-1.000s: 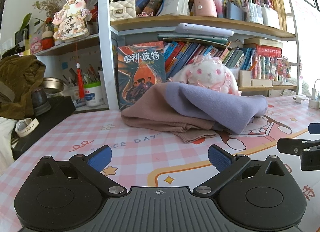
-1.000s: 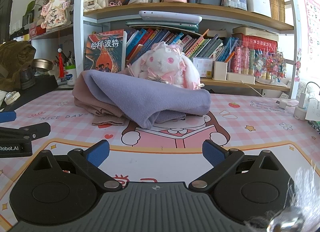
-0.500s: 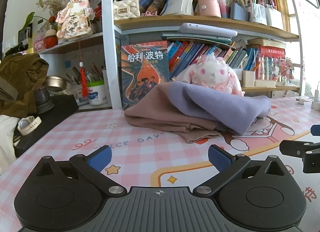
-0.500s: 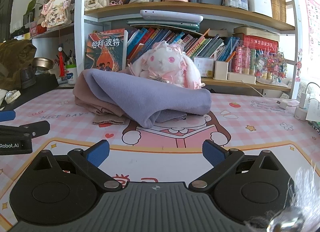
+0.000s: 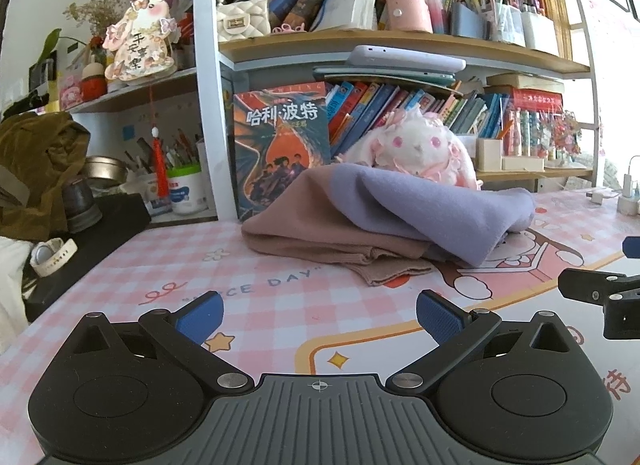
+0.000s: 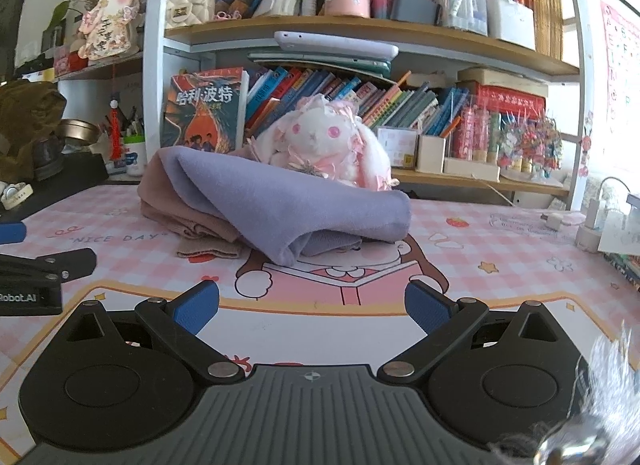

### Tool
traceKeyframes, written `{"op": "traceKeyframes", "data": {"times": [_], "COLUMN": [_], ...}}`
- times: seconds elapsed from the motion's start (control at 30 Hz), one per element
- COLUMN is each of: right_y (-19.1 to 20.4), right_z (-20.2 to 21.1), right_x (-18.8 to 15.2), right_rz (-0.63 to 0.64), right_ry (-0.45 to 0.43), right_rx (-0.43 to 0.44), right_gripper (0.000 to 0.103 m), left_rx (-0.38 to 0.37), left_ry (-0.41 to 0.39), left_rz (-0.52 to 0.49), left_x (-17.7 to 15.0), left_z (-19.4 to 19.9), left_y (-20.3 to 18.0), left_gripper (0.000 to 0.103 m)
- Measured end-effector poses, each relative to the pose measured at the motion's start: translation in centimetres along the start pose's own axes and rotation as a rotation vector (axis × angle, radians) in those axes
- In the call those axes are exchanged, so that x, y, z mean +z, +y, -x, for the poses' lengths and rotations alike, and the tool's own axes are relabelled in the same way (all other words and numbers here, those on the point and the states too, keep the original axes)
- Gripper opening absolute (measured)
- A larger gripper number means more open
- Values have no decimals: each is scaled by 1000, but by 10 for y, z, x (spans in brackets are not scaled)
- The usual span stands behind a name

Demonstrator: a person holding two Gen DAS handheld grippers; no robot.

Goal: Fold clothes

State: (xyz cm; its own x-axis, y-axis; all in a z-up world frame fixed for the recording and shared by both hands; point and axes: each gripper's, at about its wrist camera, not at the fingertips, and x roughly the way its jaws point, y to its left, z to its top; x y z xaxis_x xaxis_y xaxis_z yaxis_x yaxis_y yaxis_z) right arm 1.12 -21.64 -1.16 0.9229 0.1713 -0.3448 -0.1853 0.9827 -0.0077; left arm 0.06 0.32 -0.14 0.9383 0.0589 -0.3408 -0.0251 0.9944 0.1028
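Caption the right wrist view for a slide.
Open right gripper faces a purple-and-pink garment lying on the pink checked mat.

Soft matt cloth garment (image 5: 384, 221); glossy printed table mat (image 5: 280, 305)

A pink checked surface (image 5: 280, 305) printed with cartoon art. Behind it, a bookshelf (image 5: 400, 45) crowded with books, a white-and-pink plush rabbit (image 6: 320, 145), an upright illustrated book (image 5: 280, 153), and a quilted cream handbag (image 5: 240, 19).

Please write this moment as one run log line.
left gripper open, empty | right gripper open, empty | purple-brown garment heaped on desk mat
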Motion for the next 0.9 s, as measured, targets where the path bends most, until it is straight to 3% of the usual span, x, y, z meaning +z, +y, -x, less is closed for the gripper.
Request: {"op": "traceKeyframes", "data": {"times": [0.4,0.63,0.9], "right_y": [0,0,-20], "right_z": [4,4,4], "right_x": [1,1,1], "right_rz": [-1,-2,-115], "right_ry": [-25,-30,-38], "right_rx": [37,39,133], "right_gripper": [103,103,103], "left_rx": [9,8,-23], "left_ry": [-2,-5,10], "left_rz": [7,-47,-79], "left_x": [0,1,2], "left_z": [1,1,-2], "left_y": [1,-8,-14], "left_gripper": [103,103,103]}}
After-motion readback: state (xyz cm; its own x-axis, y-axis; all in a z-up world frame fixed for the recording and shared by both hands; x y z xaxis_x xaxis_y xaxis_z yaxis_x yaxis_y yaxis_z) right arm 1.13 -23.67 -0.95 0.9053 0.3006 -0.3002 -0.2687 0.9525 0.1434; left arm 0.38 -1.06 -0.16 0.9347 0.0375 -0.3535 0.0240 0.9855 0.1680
